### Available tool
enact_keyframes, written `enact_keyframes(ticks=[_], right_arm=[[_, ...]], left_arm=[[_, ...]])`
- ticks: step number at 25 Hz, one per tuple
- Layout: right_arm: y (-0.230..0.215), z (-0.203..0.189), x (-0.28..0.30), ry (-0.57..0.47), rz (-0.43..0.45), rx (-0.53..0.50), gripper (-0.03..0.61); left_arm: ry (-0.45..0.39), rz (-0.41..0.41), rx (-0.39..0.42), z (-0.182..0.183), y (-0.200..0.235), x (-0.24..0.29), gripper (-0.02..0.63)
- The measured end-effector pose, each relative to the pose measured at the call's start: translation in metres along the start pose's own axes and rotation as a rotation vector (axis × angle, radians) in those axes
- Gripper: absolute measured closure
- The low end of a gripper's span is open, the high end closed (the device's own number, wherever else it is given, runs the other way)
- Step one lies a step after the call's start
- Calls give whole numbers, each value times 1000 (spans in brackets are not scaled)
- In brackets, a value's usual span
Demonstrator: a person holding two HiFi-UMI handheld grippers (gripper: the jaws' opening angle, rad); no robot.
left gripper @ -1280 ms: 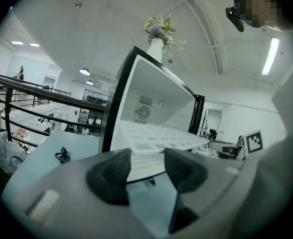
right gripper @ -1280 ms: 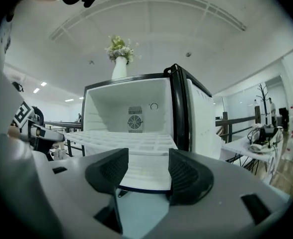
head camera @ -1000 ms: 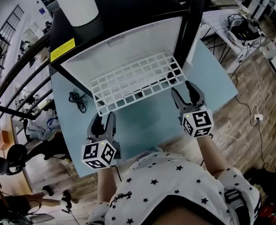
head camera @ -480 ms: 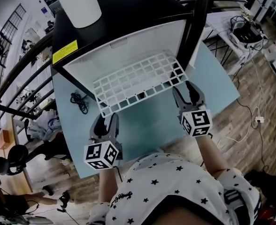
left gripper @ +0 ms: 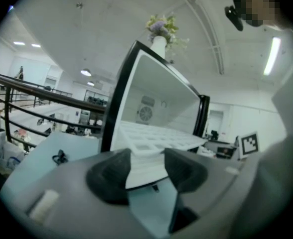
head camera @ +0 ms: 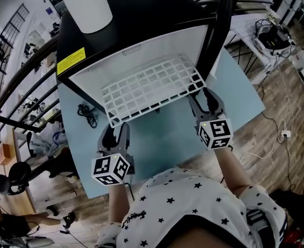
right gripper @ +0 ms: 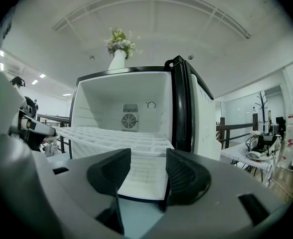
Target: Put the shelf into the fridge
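Observation:
A small black fridge (head camera: 141,14) stands open on a light blue table (head camera: 162,133), its inside white. The white grid shelf (head camera: 149,84) lies level, mostly inside the fridge, with its near edge sticking out. My left gripper (head camera: 114,132) sits at the shelf's near left corner. In the left gripper view the left gripper (left gripper: 146,158) is open, and the shelf (left gripper: 156,138) meets its fingertips. My right gripper (head camera: 207,98) is at the near right corner. In the right gripper view the right gripper's (right gripper: 142,158) jaws are closing but stand wide, with the shelf (right gripper: 116,136) just beyond the tips and no pad pressing on it.
A white vase (head camera: 85,4) stands on top of the fridge. The black fridge door (head camera: 214,30) hangs open at the right. A coiled black cable (head camera: 86,111) lies on the table at the left. Black railings run behind the table, and desks with cables stand at the right.
The shelf has slid further into the fridge. Both grippers have moved forward with it, staying at its near corners.

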State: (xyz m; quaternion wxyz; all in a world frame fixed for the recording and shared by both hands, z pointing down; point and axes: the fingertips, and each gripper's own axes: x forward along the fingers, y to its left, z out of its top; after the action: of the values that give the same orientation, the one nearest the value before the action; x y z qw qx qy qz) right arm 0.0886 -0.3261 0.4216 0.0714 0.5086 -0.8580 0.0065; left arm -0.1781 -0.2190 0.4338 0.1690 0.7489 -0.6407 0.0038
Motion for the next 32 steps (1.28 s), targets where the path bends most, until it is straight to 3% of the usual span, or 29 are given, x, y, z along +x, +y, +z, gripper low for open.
enact_keyframes(ticks=[21,25,32], right_arm=[[-3,8,35,-8,-1,9,377],[-3,10,44,-5,2,9,377],[-3,12,61,-4,-4,16,379]], left_arm=[[-25,80,-8,12,19,23,416],[-35,133,-15,13,27,19,494],[-59,169,-31,11,28,12,566]])
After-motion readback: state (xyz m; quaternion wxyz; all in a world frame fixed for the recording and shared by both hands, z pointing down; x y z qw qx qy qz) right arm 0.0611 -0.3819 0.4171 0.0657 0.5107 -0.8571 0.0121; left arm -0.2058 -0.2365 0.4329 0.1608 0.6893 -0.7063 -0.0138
